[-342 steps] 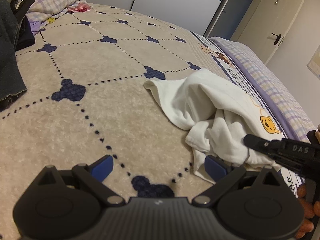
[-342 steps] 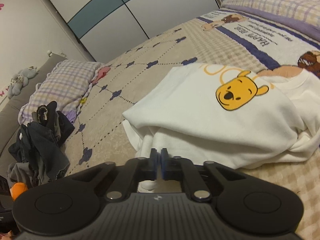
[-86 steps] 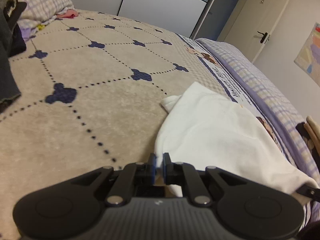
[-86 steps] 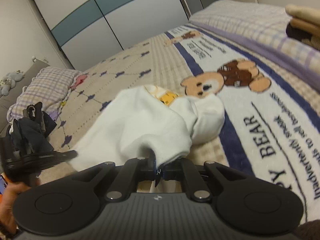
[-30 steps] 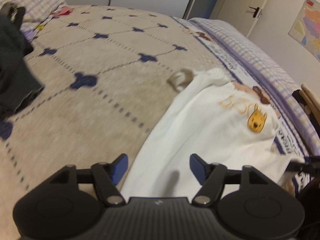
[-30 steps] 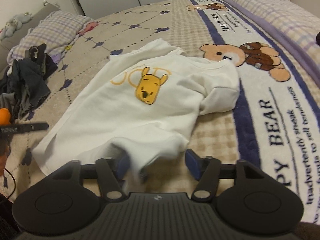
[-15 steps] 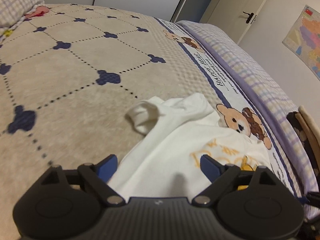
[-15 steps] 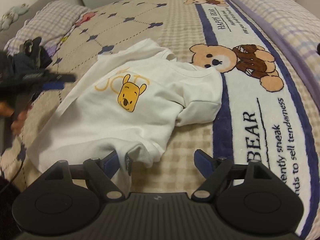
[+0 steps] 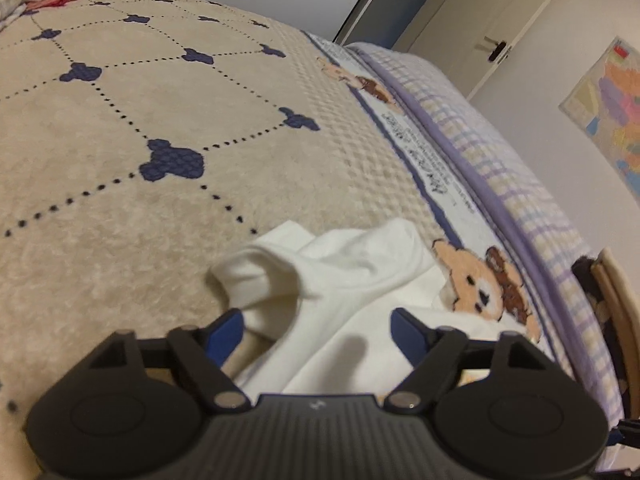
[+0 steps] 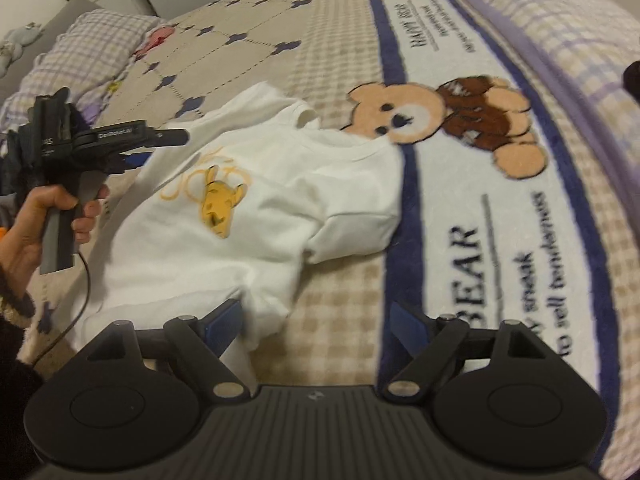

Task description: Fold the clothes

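shirt: one white cotton T-shirt with yellow bear print (image 10: pixel 256 216), spread face-up on the beige fleece bear-pattern blanket (image 10: pixel 344 320)
left gripper (image 9: pixel 316 326): jaws apart, over the shirt's sleeve end
right gripper (image 10: pixel 316 320): jaws apart, hem corner beside its left finger
pillows: one checked pillow (image 10: pixel 80 52)

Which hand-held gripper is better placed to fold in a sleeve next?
Probably the left hand-held gripper: its open jaws sit right at the white T-shirt's curled sleeve. The right hand-held gripper, also open, is down at the hem corner, away from either sleeve.
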Demonstrator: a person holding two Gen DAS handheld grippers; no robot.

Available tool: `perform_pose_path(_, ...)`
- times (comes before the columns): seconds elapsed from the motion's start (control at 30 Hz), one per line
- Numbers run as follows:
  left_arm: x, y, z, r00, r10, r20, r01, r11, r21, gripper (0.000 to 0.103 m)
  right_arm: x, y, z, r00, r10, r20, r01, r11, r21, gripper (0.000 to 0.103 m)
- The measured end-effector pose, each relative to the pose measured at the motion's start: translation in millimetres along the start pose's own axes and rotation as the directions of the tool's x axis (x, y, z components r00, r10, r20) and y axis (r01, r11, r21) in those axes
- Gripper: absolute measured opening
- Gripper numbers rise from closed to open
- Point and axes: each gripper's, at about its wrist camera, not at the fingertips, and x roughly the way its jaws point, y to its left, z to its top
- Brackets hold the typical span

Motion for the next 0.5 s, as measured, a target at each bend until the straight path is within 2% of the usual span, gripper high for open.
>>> perform_pose_path(0.07,2,4,1,1.000,-0.022,0.002,0.022,0.999,-0.027,0.041,5,-8,8,0.999,-0.024,0.023,0.023,0.999,0.042,0.084)
perform_pose_path(0.1,2,6,0,0.999,-0.036,0.002,0.036,0.999,-0.039,0.032,10,-13,12,0.999,-0.029,0.035,0.026,0.997,0.073,0.084)
perform_pose_path(0.13,2,7,-1,0.999,-0.050,0.003,0.050,0.998,-0.050,0.011,15,-17,17,0.998,-0.034,0.047,0.029,0.994,0.105,0.084)
perform_pose_path(0.17,2,9,-2,0.998,-0.064,0.004,0.064,0.996,-0.061,0.006,21,-19,20,0.997,-0.041,0.058,0.034,0.992,0.118,0.084)
perform_pose_path(0.3,-9,13,-3,0.996,-0.059,0.061,0.063,0.996,-0.071,0.005,47,-18,34,0.993,-0.101,0.069,0.092,0.988,0.122,0.083)
perform_pose_path(0.4,-23,14,-2,0.996,-0.036,0.084,0.042,0.997,-0.069,0.004,63,-20,41,0.989,-0.129,0.065,0.119,0.983,0.140,0.078)
perform_pose_path(0.43,-28,14,-1,0.995,-0.028,0.091,0.034,0.997,-0.068,0.004,67,-21,42,0.990,-0.125,0.064,0.114,0.981,0.154,0.075)
perform_pose_path(0.5,-38,14,0,0.994,-0.012,0.106,0.020,0.998,-0.068,0.004,72,-19,44,0.990,-0.124,0.072,0.111,0.981,0.160,0.061)
